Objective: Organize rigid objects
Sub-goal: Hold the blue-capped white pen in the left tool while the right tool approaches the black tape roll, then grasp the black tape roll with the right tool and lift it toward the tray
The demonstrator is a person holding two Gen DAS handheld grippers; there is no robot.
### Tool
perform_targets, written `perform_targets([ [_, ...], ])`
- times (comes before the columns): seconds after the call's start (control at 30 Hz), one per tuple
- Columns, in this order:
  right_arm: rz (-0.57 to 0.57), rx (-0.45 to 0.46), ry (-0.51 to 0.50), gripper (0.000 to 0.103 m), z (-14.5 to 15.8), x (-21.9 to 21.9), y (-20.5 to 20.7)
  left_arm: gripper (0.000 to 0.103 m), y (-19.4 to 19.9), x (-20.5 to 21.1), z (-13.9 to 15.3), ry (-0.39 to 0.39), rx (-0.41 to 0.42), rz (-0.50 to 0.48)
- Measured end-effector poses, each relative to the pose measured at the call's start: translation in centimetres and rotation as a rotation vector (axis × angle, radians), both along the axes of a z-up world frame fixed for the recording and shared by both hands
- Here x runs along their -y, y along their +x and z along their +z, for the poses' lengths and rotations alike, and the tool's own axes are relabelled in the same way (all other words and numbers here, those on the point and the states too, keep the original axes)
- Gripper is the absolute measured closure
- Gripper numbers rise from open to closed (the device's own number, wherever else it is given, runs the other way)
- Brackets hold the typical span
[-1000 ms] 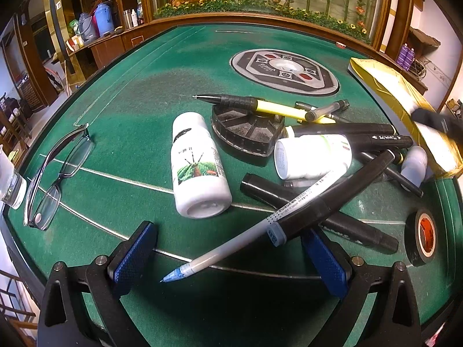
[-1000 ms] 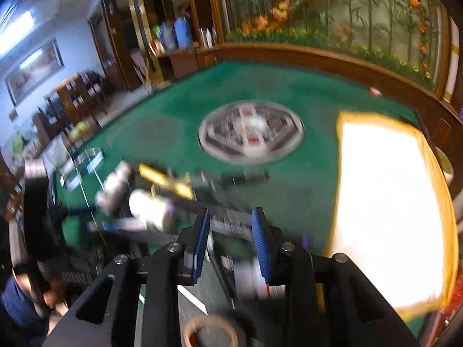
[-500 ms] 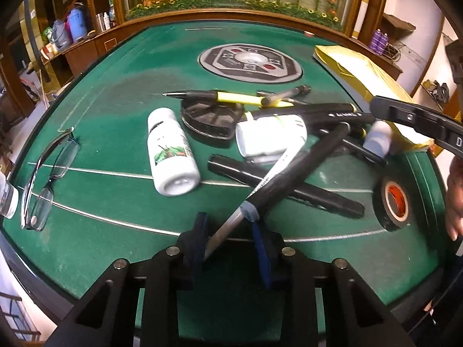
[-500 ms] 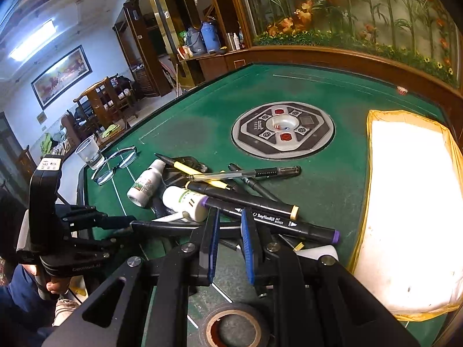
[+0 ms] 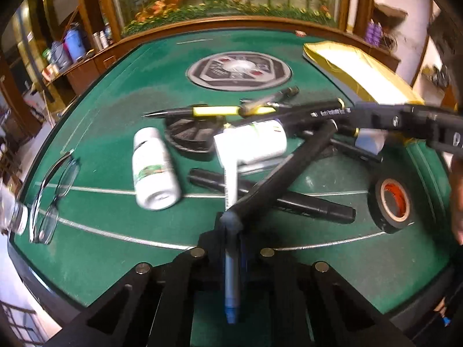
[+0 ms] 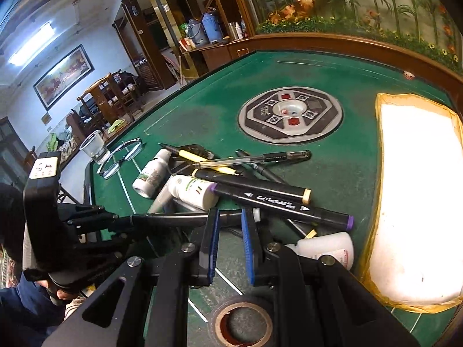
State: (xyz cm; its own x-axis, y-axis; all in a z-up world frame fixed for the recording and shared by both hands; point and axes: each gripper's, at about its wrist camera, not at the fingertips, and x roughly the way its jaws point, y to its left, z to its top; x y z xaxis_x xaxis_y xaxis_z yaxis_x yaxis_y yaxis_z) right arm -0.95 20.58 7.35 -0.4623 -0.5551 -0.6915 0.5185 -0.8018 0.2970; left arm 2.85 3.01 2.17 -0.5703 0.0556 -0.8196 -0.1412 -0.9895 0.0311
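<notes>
- Sorting is judged to be barely begun: one pen [image 5: 231, 274], grey-barrelled with a blue tip, is clamped between the closed jaws of the left hand-held gripper [image 5: 231, 248], which have just been closing on it.
- Its far end is seen to lie among the heap, just in front of the tipped white bottle [image 5: 251, 143], under a black marker [image 5: 286, 170] that crosses it.
- The right hand-held gripper [image 6: 228, 240] is held with its jaws narrowly parted; a dark marker [image 6: 173, 219] runs across the gap, but whether it is pinched cannot be told.
- Everything else is left unsorted on the counter [image 5: 115, 121]: a second white bottle [image 5: 153, 170] to the left of the tipped one, a yellow pen [image 5: 214, 111] behind it, a tape roll [image 5: 392, 201] well to its right, spectacles [image 5: 52, 196] far to its left.
- No sorted group can be made out yet.
</notes>
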Motion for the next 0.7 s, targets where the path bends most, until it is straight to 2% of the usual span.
perform_targets([
  [0.17,0.075,0.0,0.007,0.088,0.0,0.9,0.6,0.096,0.2,3.7,0.9,0.055,0.002,0.088],
  [0.27,0.099,-0.015,0.035,0.088,0.2,1.3,1.1,0.096,0.2,4.1,0.4,0.073,0.025,0.09],
  [0.37,0.141,-0.023,0.062,0.087,0.2,1.0,1.7,0.096,0.3,3.3,-0.4,0.051,0.052,0.075],
  [0.43,0.139,-0.023,0.056,0.068,0.1,0.3,2.3,0.096,0.4,3.0,-0.8,0.05,0.064,0.066],
  [0.47,0.133,-0.031,0.058,0.045,-0.1,-0.2,2.8,0.096,0.5,3.0,-1.0,0.054,0.067,0.064],
  [0.5,0.125,-0.048,0.068,0.031,-0.2,-0.7,3.4,0.096,0.7,3.0,-1.0,0.051,0.058,0.066],
  [0.57,0.12,-0.077,0.09,0.03,-0.6,-1.3,4.5,0.096,0.7,2.7,-1.0,0.041,0.051,0.059],
  [0.7,0.116,-0.06,0.094,0.03,-1.5,-2.4,5.3,0.095,0.6,2.9,-1.0,0.06,0.039,0.062],
])
